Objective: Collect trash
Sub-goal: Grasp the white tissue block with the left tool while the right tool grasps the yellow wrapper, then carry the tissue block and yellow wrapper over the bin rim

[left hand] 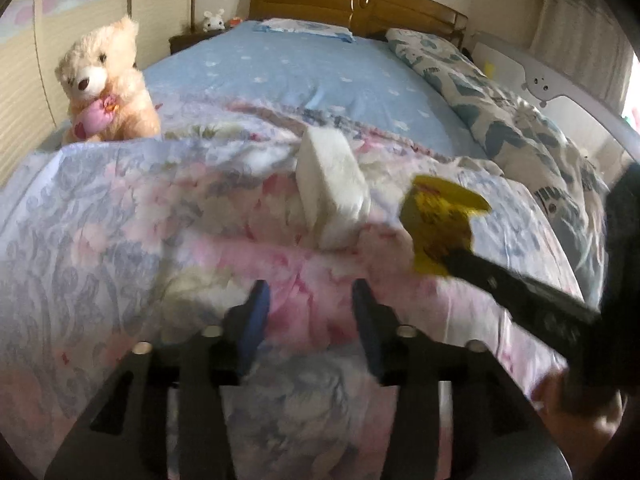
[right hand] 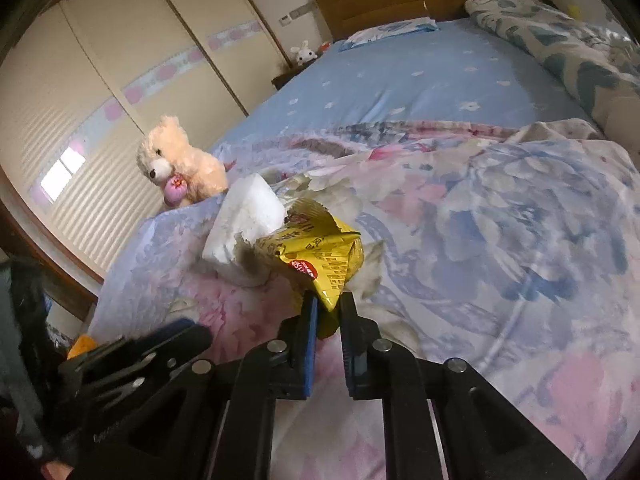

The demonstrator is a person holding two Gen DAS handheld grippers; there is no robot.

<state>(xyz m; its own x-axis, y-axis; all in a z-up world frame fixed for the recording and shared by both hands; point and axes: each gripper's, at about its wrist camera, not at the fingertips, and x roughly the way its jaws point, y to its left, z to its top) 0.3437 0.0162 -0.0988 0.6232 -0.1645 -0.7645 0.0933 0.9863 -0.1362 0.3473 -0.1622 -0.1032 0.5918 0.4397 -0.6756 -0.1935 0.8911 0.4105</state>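
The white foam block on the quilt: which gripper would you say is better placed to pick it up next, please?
Left. The left gripper is open and empty, facing the white foam block; the right gripper is shut on the yellow wrapper.

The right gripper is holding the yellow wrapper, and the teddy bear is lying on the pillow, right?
Not quite. The right gripper does hold the yellow wrapper, but the teddy bear sits at the bed's edge by the floral quilt, far from the pillow; the right wrist view shows it.

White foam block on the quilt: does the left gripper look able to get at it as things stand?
Probably yes. The left gripper is open and empty, with only floral quilt between it and the foam block. The right gripper, shut on the yellow wrapper, sits off to the side.
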